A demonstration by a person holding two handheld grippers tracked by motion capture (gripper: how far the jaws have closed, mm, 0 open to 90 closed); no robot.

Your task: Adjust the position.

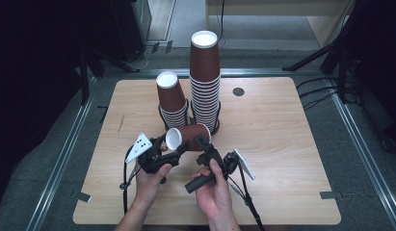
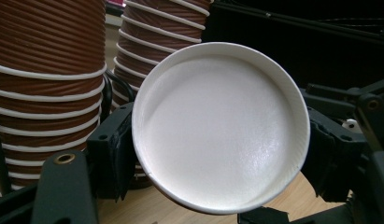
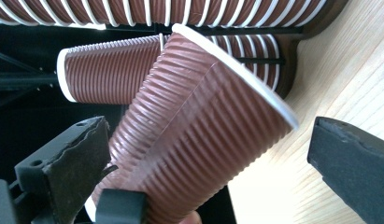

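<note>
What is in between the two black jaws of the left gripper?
A brown paper cup, its white bottom facing the camera in the left gripper view. The left gripper squeezes it from both sides.

Held cup point(image 1: 186, 136): you have ribbed brown paper outside, a smooth white base point(image 2: 221, 126) with a faint sheen.
Cup stacks point(image 1: 205, 82): same ridged brown paper, white rolled rims.
Table point(image 1: 282, 139): pale wood, matt, fine grain showing.
Your left gripper point(image 1: 178, 148): matt black plastic, rough-edged pads.
Your right gripper point(image 1: 200, 140): matt black plastic, pads worn and ragged.
</note>
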